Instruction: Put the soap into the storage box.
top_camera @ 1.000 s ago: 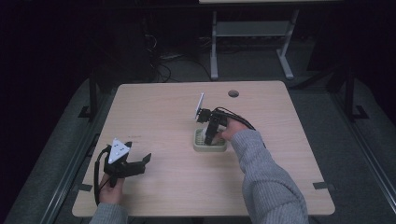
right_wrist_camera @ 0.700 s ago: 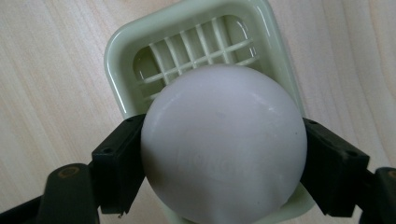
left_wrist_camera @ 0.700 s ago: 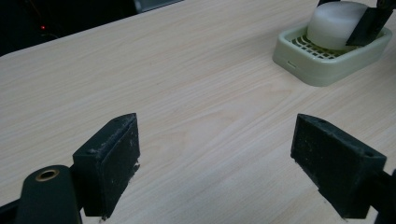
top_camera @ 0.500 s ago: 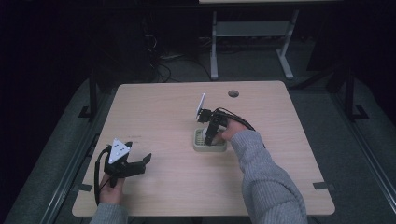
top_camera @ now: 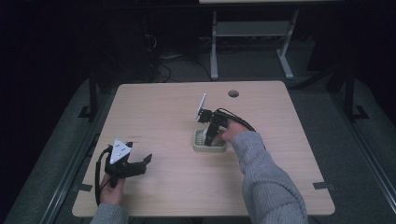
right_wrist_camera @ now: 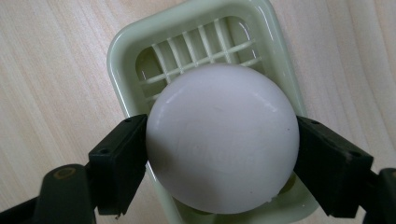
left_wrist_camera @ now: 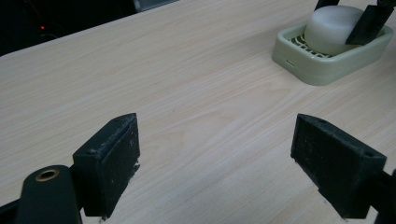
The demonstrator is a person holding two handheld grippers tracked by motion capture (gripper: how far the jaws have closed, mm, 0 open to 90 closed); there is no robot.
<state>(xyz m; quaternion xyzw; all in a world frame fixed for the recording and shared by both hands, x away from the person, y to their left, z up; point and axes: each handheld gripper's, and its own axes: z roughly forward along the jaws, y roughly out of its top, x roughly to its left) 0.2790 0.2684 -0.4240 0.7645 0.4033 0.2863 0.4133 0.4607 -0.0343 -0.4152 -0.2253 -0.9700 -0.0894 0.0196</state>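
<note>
In the high view, one wooden bench [top_camera: 154, 116] carried one pale green soap dish [top_camera: 209, 141] near its middle. The right gripper [top_camera: 210, 135] pointed down into the dish, held by the person's right hand, a grey sleeve [top_camera: 266, 182] trailing back to the bottom edge. The left gripper [top_camera: 140, 164] rested well apart from the dish, near the bench's front left corner, with its jaws spread and nothing between them. One round hole [top_camera: 233, 93] showed in the bench top near the far edge.

In the left gripper view, the left gripper [left_wrist_camera: 215, 154] had its two black jaws wide apart over bare wood. The soap dish [left_wrist_camera: 327, 65] sat far off at the upper right, with one white bar of soap [left_wrist_camera: 329, 30] lying in it and a black jaw of the other gripper against the soap's side.

In the right gripper view, the right gripper [right_wrist_camera: 222, 154] had its two jaws pressed on either side of the soap [right_wrist_camera: 222, 142], which lay in the dish [right_wrist_camera: 126, 51]. The dish had a slatted floor, visible past the soap, and held that single rounded bar.
</note>
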